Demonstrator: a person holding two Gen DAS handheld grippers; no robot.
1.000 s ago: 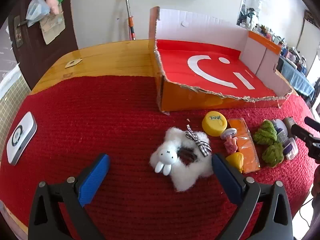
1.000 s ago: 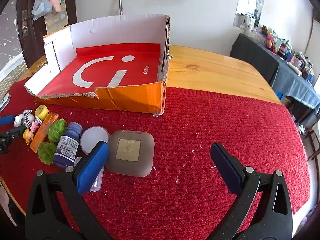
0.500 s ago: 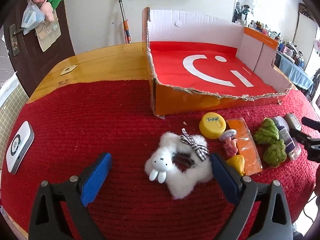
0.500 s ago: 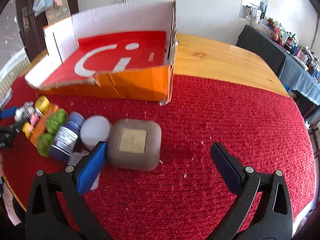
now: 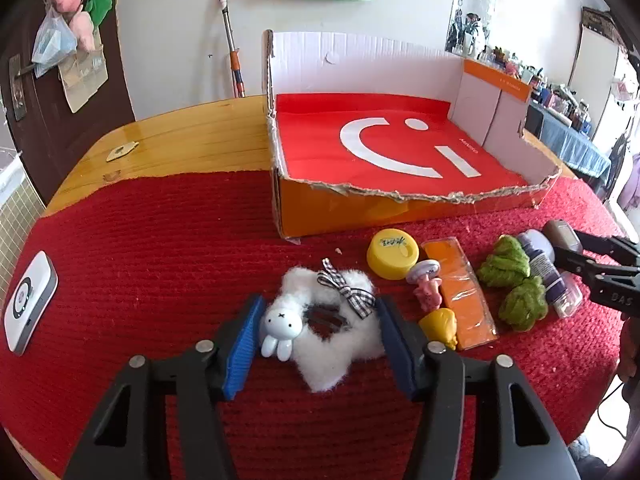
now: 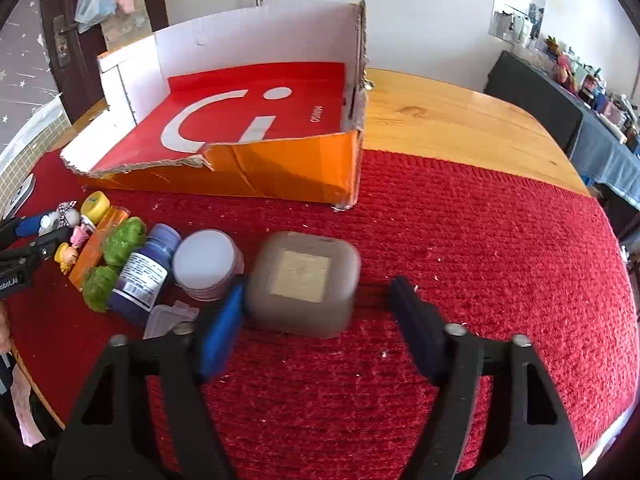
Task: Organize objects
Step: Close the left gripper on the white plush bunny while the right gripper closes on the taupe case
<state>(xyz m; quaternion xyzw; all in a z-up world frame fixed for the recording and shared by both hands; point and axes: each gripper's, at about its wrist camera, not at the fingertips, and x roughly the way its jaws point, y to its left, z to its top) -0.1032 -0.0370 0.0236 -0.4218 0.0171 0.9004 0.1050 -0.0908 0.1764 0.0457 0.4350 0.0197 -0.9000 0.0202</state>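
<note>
A white fluffy plush toy [image 5: 332, 344] with a small rabbit head and a checked bow lies on the red mat. My left gripper [image 5: 320, 306] straddles it with its jaws closing, and both blue pads touch its sides. In the right wrist view a grey square case [image 6: 304, 280], blurred, sits between the closing jaws of my right gripper [image 6: 318, 284]. The left pad [image 6: 224, 320] touches the case, while a gap stays on the right side. The open cardboard box [image 5: 400, 204] with a red floor stands behind.
Between the two grippers lie a yellow lid [image 5: 393, 254], an orange packet [image 5: 460, 288], small figurines, green fuzzy balls [image 5: 505, 266], a blue bottle [image 6: 146, 268] and a white round lid [image 6: 208, 260]. A white device [image 5: 28, 300] sits at the mat's left edge.
Both grippers' jaws have narrowed from wide open. The left pads have come in against the plush. The right jaws have come in around the grey case, which now looks blurred.
</note>
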